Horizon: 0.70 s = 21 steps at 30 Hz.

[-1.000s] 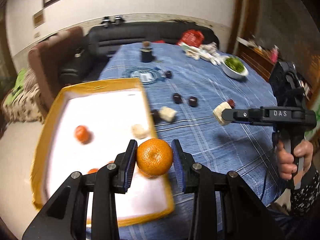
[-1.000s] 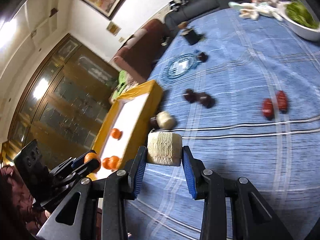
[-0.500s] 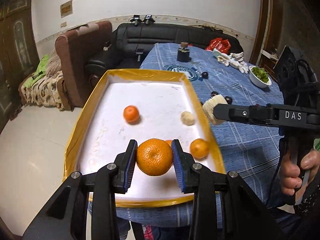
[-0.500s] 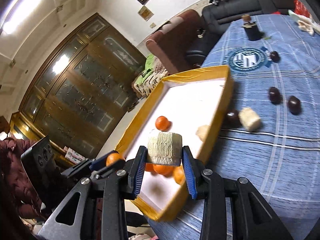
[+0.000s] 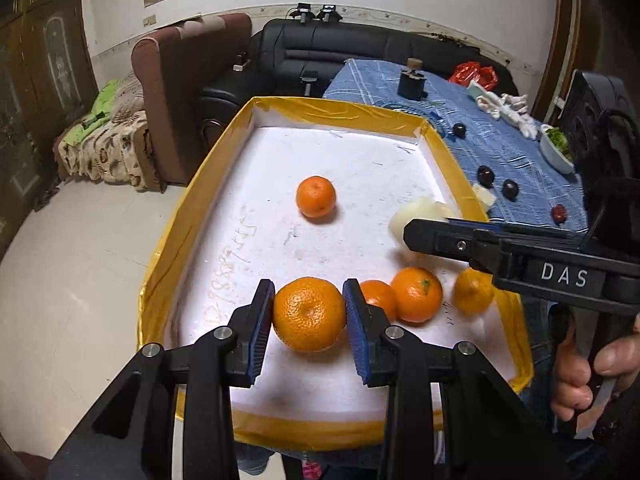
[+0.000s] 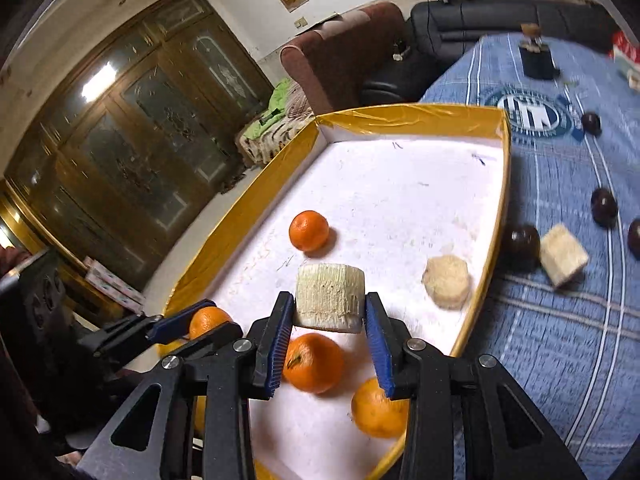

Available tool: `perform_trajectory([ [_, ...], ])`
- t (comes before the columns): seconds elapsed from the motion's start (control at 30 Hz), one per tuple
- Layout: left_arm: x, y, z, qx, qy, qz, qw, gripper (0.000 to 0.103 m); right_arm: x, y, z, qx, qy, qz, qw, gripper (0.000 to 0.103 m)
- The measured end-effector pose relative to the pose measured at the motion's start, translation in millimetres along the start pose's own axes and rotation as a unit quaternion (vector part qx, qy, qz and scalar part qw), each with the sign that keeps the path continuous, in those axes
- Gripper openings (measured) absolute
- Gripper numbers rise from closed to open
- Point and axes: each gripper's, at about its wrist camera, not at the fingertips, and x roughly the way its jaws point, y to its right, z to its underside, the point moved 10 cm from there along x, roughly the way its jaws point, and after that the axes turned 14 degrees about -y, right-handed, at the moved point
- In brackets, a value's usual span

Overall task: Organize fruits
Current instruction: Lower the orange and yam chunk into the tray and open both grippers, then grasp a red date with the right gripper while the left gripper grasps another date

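Everything is placed here against the yellow-rimmed tray with its white floor.

Nearest, over the tray's near end, the left tongs hold a large mandarin, both blue pads pressed to its sides. Just beside it, toward the tray's right side, three smaller mandarins lie on the floor close together.

Over the tray's right side the right tongs carry a pale ribbed chunk of cut fruit. Their jaws are opening: the chunk sits between the pads, the left pad at its side and a thin gap showing at the right pad. Below them two of the mandarins lie on the tray floor. A person's hand grips the handle of these tongs, off the tray's right rim.

Farther in, a second pale chunk lies on the floor close to the right wall, and a lone mandarin rests near the tray's middle, apart from the rest.

Outside the right rim, on the blue checked tabletop, a third pale chunk sits near the tray, with a dark round fruit between it and the rim. More dark fruits are scattered farther out.

Beyond the tray's far end stand a brown armchair and a black sofa.
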Motion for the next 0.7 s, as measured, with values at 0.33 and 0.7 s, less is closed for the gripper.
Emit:
perform_trajectory([
  [0.33,-27.6,5.5,-9.0,0.005,0.036,-0.037,0.9986,0.065,-34.6,8.3,-7.3,0.002,0.044,-0.002,0.999,0.042],
  [0.7,-56.7,114.9,-23.4,0.124,0.058,0.031,0.9901,0.071,-170.3,204.3,25.0,0.179,0.131,0.053,0.974,0.044],
])
